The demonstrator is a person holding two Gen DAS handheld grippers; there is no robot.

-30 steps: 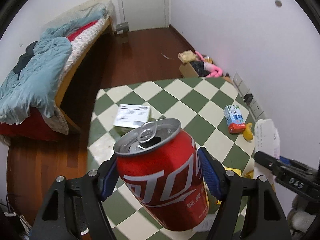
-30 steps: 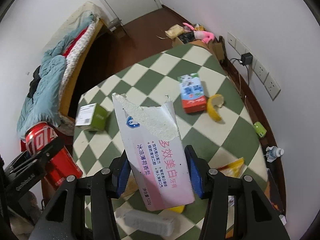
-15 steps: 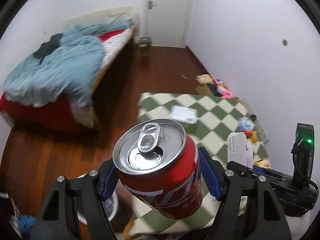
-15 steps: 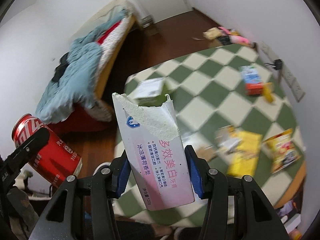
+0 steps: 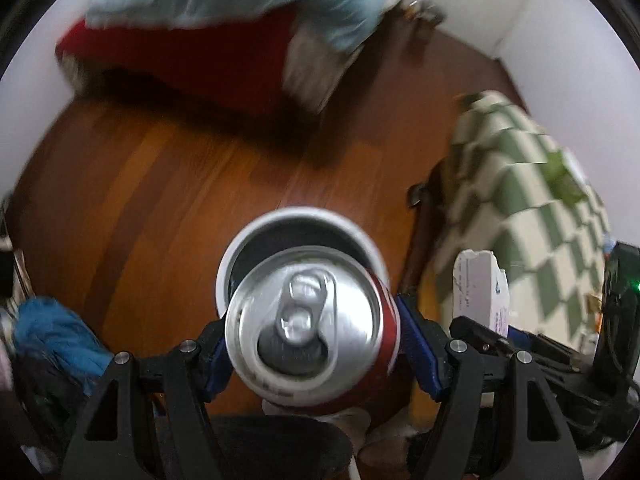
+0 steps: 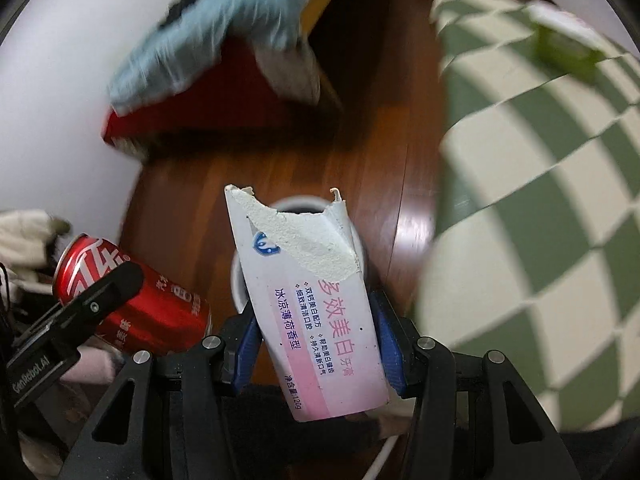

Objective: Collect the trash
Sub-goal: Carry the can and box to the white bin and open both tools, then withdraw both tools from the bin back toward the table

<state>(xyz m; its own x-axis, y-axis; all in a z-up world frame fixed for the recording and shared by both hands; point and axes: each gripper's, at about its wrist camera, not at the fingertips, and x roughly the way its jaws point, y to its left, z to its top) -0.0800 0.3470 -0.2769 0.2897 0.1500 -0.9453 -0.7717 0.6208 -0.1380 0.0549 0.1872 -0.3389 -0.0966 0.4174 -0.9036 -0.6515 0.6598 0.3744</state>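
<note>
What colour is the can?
The can is red with white lettering and a silver top; the right wrist view shows it best.

Both views are round fisheye pictures with black corners and strong bending toward the rim. Lighting is soft, even indoor light, moderately bright, with white walls washed out pale. Heavy motion blur smears the bed [image 5: 224, 32] and the checkered table [image 6: 540, 208] in both views, so their edges streak. Close things stay sharper: the red can [image 5: 312, 332] top shows bright glints on its metal, slightly soft, and the torn box [image 6: 312, 300] is crisp enough to read its print. The wooden floor [image 5: 160, 208] carries a white glare patch in the right view and a dark shadow below the bed.
</note>
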